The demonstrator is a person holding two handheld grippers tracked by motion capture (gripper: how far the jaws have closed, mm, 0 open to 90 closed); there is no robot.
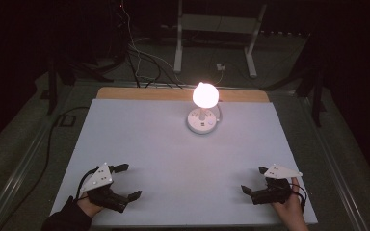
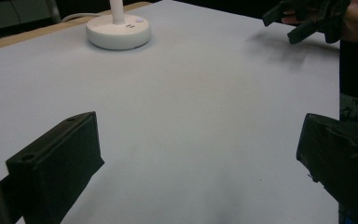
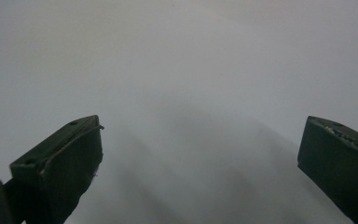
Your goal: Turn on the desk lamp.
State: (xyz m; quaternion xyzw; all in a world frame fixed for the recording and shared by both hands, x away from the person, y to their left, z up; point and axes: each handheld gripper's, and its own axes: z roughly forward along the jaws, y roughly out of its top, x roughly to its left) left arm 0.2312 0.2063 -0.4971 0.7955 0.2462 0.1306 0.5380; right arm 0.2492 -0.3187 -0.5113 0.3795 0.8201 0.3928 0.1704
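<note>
A lit lamp (image 1: 204, 95) on a round white base (image 1: 202, 123) stands at the far centre of the white table (image 1: 173, 159), cables (image 1: 139, 57) lying on the floor beyond

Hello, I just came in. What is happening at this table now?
A person sits at a table covered with a white sheet, holding a black two-jaw gripper in each hand. The left gripper and the right gripper rest near the front edge, both with jaws wide open and holding nothing. At the far middle stands a small white desk lamp with a round base; its round bulb is lit. Nobody touches the lamp.
</note>
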